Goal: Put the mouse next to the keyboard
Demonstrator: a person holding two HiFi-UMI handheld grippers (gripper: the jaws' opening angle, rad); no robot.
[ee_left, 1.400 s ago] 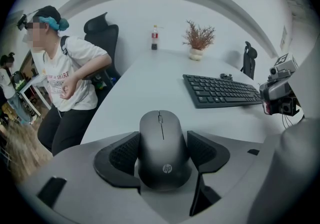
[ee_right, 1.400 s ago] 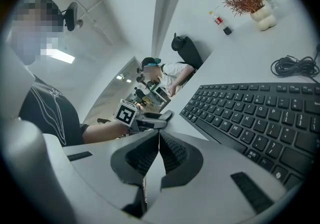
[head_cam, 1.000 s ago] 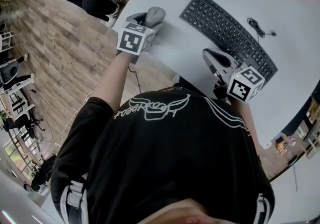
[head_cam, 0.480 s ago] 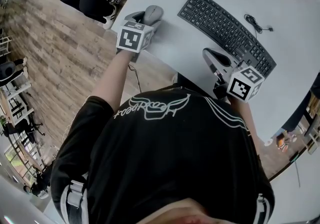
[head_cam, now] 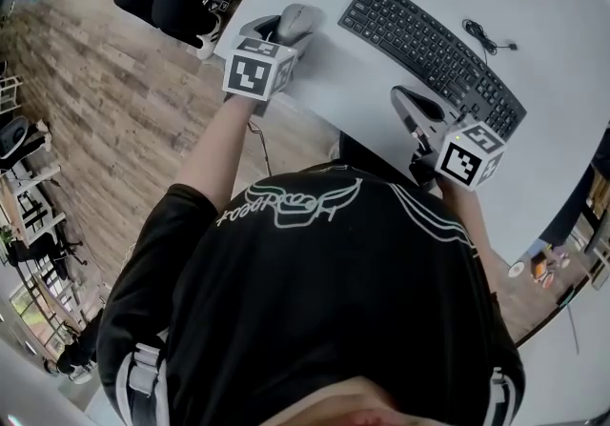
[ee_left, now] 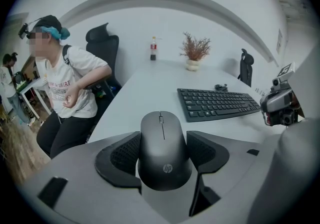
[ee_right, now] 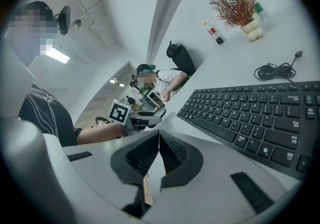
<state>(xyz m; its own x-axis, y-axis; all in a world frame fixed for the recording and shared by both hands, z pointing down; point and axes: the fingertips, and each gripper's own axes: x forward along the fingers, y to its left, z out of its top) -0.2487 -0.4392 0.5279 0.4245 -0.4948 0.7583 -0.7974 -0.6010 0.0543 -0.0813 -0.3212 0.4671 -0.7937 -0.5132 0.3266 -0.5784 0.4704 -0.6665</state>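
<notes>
A dark grey mouse [ee_left: 164, 150] sits between the jaws of my left gripper [ee_left: 164, 137], and both pads press on its sides. In the head view the mouse [head_cam: 295, 22] and left gripper [head_cam: 276, 35] are at the white table's near-left edge, left of the black keyboard [head_cam: 429, 45], with a strip of bare table between them. My right gripper [head_cam: 412, 108] rests near the keyboard's [ee_right: 260, 113] front edge. Its jaws [ee_right: 159, 135] are shut with nothing between them.
A coiled black cable [head_cam: 486, 33] lies behind the keyboard. A dried plant in a pot [ee_left: 195, 50] and a bottle [ee_left: 153, 50] stand at the table's [head_cam: 553, 81] far side. A person [ee_left: 65, 87] sits by the table's left side, near an office chair [ee_left: 102, 47].
The left gripper with the mouse has edged slightly closer to the keyboard's left end. The right gripper has stayed where it was.
</notes>
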